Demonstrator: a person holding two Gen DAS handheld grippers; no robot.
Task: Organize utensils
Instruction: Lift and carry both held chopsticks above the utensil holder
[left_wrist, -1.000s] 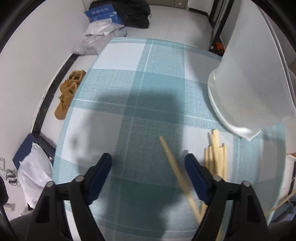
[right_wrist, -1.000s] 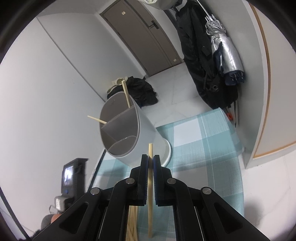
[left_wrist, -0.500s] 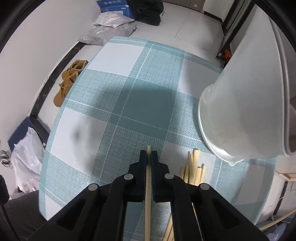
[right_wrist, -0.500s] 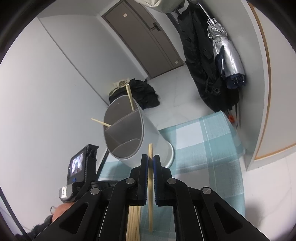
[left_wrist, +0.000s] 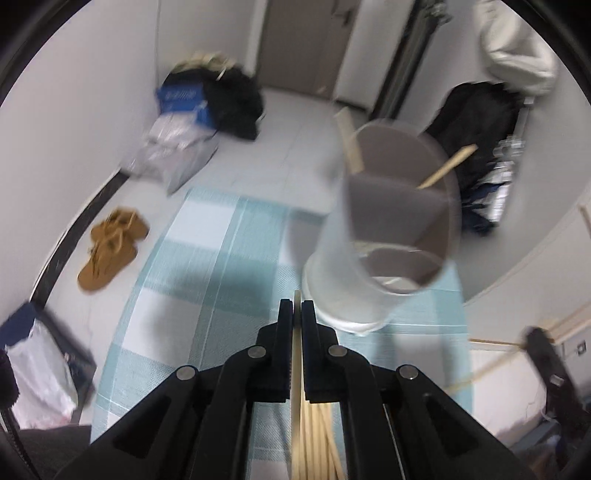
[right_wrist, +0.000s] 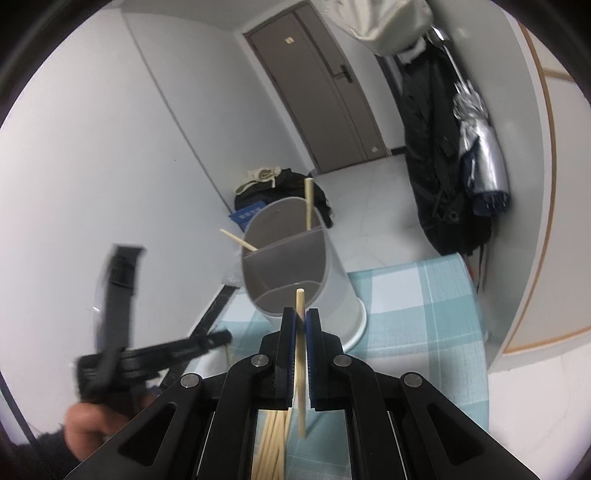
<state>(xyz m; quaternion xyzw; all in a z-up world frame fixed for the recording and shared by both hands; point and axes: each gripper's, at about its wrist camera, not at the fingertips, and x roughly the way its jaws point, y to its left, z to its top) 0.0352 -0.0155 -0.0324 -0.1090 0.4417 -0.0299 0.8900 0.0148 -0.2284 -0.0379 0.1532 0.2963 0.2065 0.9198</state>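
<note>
My left gripper (left_wrist: 296, 305) is shut on a pale wooden chopstick (left_wrist: 296, 424), lifted above the checked tablecloth (left_wrist: 207, 295). Ahead and to the right stands the white utensil holder (left_wrist: 343, 273) with grey divided compartments; two chopsticks (left_wrist: 349, 140) lean in its far compartment. More chopsticks (left_wrist: 317, 446) lie in a pile under the fingers. My right gripper (right_wrist: 301, 314) is shut on another chopstick (right_wrist: 302, 387), its tip just before the holder (right_wrist: 332, 280). In the right wrist view the left gripper (right_wrist: 122, 332) shows blurred at the left, held by a hand (right_wrist: 85, 432).
Brown shoes (left_wrist: 110, 251), bags and a blue box (left_wrist: 181, 110) lie on the floor left of the table. Dark coats and a folded umbrella (right_wrist: 480, 147) hang at the right wall. The tablecloth's edge (right_wrist: 476, 332) curves close on the right.
The left gripper shut on a chopstick from the table, then rose and tipped up until the holder's opening came into view. The right gripper shifted a little with its chopstick still held.
</note>
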